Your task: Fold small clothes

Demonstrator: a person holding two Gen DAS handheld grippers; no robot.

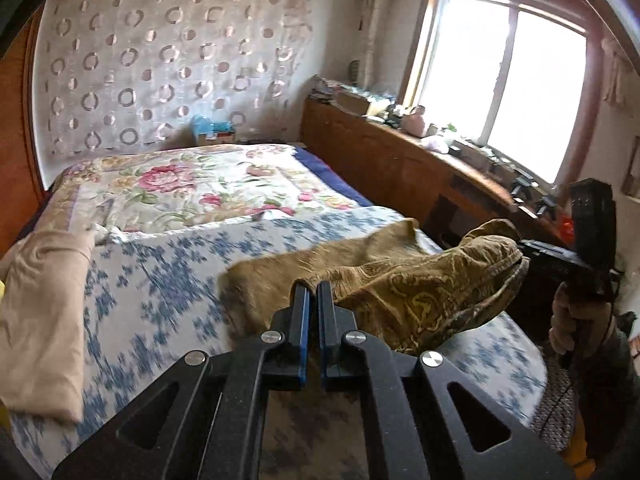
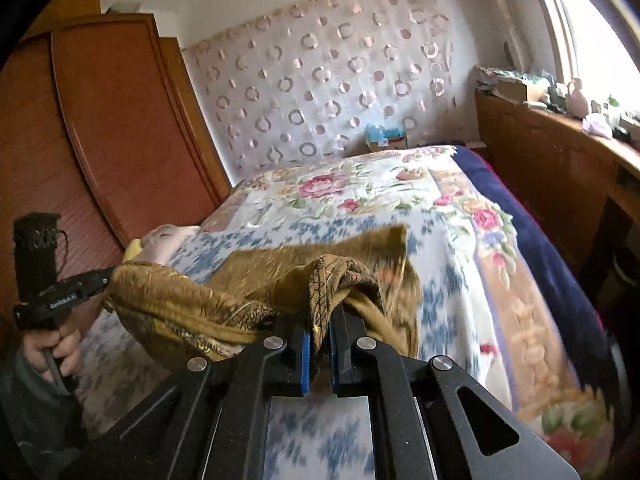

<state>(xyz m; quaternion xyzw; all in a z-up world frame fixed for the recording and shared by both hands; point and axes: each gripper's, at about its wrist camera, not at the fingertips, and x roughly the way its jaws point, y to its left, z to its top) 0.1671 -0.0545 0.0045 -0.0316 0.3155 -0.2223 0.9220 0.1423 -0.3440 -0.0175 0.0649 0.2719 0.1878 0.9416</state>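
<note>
Blue-patterned bed (image 1: 168, 280) fills both views — a beige garment (image 1: 40, 312) lies at its near left. An olive paisley cloth (image 1: 408, 292) hangs lifted between the tongs, its far part trailing on the bed. Left gripper (image 1: 314, 292) and right gripper (image 2: 320, 320) each pinch an edge, jaws narrow. Likely mid-fold — next, carry the held edge over evenly and lay it flat before letting go.

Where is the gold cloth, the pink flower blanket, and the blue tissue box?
gold cloth (image 1: 420, 284), left wrist view, patterned middle.
pink flower blanket (image 1: 160, 178), left wrist view, big pink flower.
blue tissue box (image 2: 386, 136), right wrist view, blue top.
</note>
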